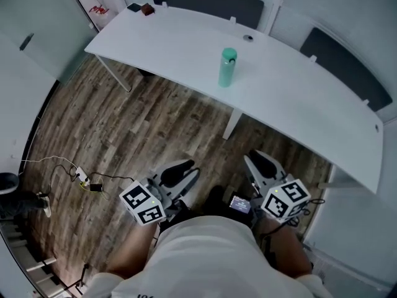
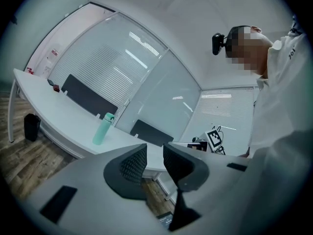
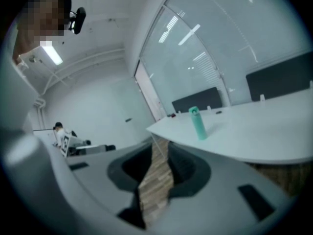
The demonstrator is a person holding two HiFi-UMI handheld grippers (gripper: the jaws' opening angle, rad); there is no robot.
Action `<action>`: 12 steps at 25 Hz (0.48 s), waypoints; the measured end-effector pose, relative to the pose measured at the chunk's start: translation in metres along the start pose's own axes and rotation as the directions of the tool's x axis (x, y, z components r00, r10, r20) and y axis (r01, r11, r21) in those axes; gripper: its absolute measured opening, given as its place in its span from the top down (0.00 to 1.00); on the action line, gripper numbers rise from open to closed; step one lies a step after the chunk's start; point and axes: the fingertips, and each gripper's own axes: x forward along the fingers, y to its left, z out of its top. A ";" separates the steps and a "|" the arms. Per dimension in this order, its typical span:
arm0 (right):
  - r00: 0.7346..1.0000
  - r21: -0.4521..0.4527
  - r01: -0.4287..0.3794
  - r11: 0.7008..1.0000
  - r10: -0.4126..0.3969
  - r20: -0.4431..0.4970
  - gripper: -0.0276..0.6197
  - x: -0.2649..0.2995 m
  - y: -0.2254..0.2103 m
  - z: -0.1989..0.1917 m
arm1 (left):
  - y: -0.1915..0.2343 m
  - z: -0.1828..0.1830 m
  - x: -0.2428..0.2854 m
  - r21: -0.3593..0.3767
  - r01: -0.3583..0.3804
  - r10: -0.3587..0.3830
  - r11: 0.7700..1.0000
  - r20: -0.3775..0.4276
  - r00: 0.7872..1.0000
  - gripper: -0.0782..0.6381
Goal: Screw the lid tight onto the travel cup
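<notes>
A teal travel cup stands upright on the white curved table, with its lid on top. It also shows in the left gripper view and the right gripper view, far off in both. My left gripper and right gripper are held close to my body over the wooden floor, well short of the table. Both point toward the table. The left gripper's jaws stand apart with nothing between them. The right gripper likewise shows only floor through its gap.
A small brown block and a flat black item lie at the table's far left end, a small round thing behind the cup. Dark partition panels line the far edge. A cable and power strip lie on the floor at left.
</notes>
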 end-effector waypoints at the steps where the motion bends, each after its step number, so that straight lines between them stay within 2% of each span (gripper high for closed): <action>1: 1.000 0.003 -0.003 1.000 0.003 -0.004 0.81 -0.001 -0.005 0.001 | 0.000 0.000 0.006 -0.002 -0.003 0.003 1.000 -0.002 1.000 0.73; 12: 1.000 0.008 -0.009 1.000 0.010 -0.016 0.80 0.016 -0.028 0.010 | 0.014 0.005 0.039 0.004 0.005 -0.005 1.000 -0.026 1.000 0.73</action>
